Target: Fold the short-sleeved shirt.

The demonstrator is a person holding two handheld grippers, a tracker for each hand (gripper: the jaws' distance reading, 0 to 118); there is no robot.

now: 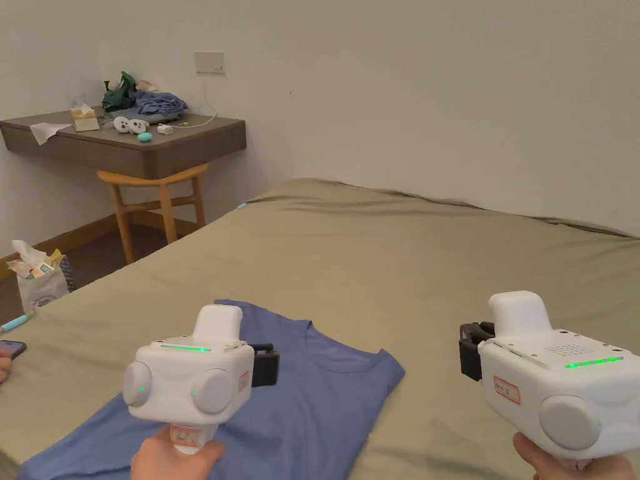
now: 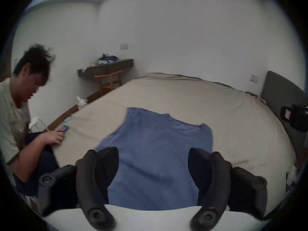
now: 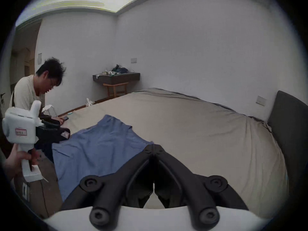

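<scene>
A blue short-sleeved shirt (image 1: pixel 300 400) lies flat on the beige bed (image 1: pixel 387 262), neckline toward the far side. In the left gripper view the shirt (image 2: pixel 153 151) spreads out below with its sleeves tucked in. My left gripper (image 2: pixel 153 158) hovers over the shirt's middle, jaws wide apart and empty; the head view shows it (image 1: pixel 265 365) above the cloth. My right gripper (image 3: pixel 154 147) has its jaws pressed together with nothing between them, held over bare bedding to the right of the shirt (image 3: pixel 100 148). It (image 1: pixel 472 353) sits right of the shirt in the head view.
Another person (image 2: pixel 18 118) sits at the bed's left edge with a hand on a phone (image 2: pixel 65 128). A wall shelf (image 1: pixel 125 144) with clutter and a wooden stool (image 1: pixel 156 200) stand at the back left. A dark headboard (image 3: pixel 290 134) is at the right.
</scene>
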